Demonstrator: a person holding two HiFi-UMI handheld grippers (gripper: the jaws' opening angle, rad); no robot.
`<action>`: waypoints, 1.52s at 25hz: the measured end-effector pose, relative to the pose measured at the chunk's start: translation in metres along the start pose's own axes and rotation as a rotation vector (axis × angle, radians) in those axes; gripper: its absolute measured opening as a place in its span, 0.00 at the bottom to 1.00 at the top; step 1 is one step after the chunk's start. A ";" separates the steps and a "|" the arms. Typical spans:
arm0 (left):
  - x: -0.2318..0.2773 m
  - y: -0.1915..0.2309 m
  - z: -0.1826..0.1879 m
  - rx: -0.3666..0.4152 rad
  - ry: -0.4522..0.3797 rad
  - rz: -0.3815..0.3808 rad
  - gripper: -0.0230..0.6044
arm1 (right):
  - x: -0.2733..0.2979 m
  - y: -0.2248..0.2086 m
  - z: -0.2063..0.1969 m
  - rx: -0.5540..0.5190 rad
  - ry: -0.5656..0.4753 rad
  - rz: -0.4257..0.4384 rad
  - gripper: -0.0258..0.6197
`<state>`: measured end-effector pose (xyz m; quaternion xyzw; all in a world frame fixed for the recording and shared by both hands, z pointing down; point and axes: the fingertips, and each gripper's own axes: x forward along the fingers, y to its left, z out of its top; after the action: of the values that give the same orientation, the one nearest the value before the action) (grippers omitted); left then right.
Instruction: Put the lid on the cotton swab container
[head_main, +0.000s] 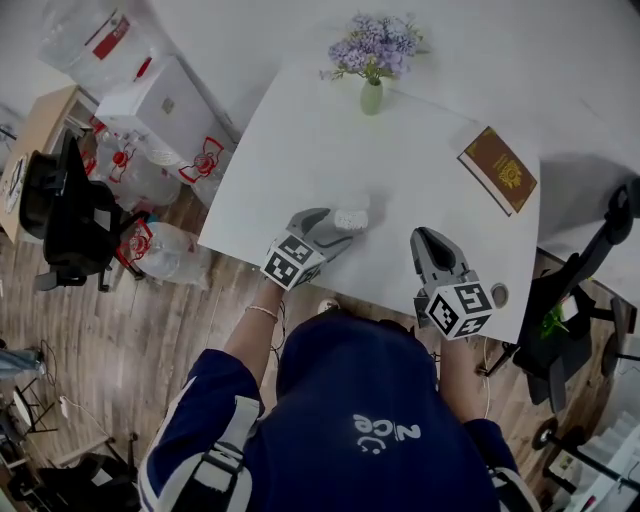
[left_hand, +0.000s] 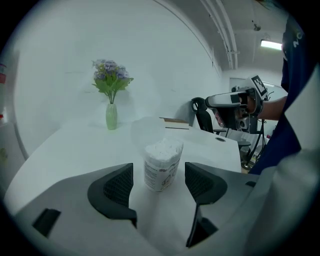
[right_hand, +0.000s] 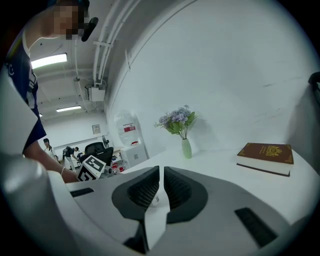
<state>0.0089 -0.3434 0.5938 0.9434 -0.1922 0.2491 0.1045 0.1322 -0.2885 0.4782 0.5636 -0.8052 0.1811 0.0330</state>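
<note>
1 view alone, your left gripper view, shows the cotton swab container (left_hand: 162, 152) well. In your head view it is only a small pale blur. It stands upright on the white table (head_main: 300, 150), long side up and down, with its open top up and white swabs showing. Your left gripper (left_hand: 159, 175) is wide open, and the container sits between its tips without touching them. Your right gripper (right_hand: 161, 187) is almost closed and holds nothing. A faint round shape (left_hand: 146, 129) just behind the container is too cloudy to name.
</note>
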 end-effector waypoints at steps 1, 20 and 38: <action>0.003 0.000 -0.001 0.008 0.010 -0.013 0.56 | 0.002 0.001 0.000 -0.003 0.004 0.003 0.13; 0.019 0.002 0.001 0.034 0.024 -0.073 0.45 | 0.084 0.001 0.019 -0.091 0.123 0.123 0.13; 0.019 0.002 0.000 0.051 0.025 -0.070 0.45 | 0.171 0.005 -0.017 -0.047 0.439 0.303 0.13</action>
<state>0.0235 -0.3513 0.6040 0.9487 -0.1514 0.2619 0.0914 0.0632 -0.4343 0.5367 0.3830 -0.8581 0.2830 0.1923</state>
